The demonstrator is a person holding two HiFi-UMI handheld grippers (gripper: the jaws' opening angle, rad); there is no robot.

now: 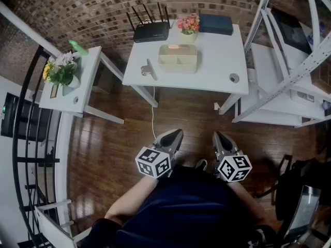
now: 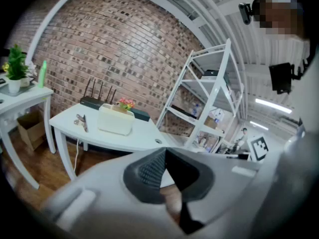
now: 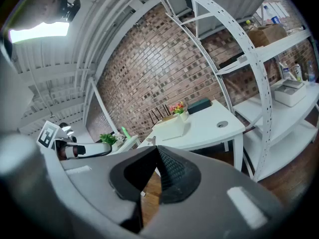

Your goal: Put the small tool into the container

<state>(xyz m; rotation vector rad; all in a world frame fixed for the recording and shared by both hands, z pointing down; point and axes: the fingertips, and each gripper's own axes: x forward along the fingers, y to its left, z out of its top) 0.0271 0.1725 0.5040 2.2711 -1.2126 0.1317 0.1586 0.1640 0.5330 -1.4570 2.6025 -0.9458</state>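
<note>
A red-brown brick wall (image 1: 98, 9) runs behind a white rectangular table (image 1: 217, 61) standing on a dark, glossy wooden plank floor (image 1: 114, 143). Just left of it, apart by a narrow gap, is a smaller white side table (image 1: 85, 71). To the right rises a white perforated-metal shelving rack (image 1: 269, 71). A black metal railing (image 1: 36, 160) curves along the left edge. Overhead, a bright strip light (image 3: 39, 31) hangs under a white ribbed ceiling (image 3: 114, 14).

Small tool (image 1: 149, 69), too small for its exact kind
</note>
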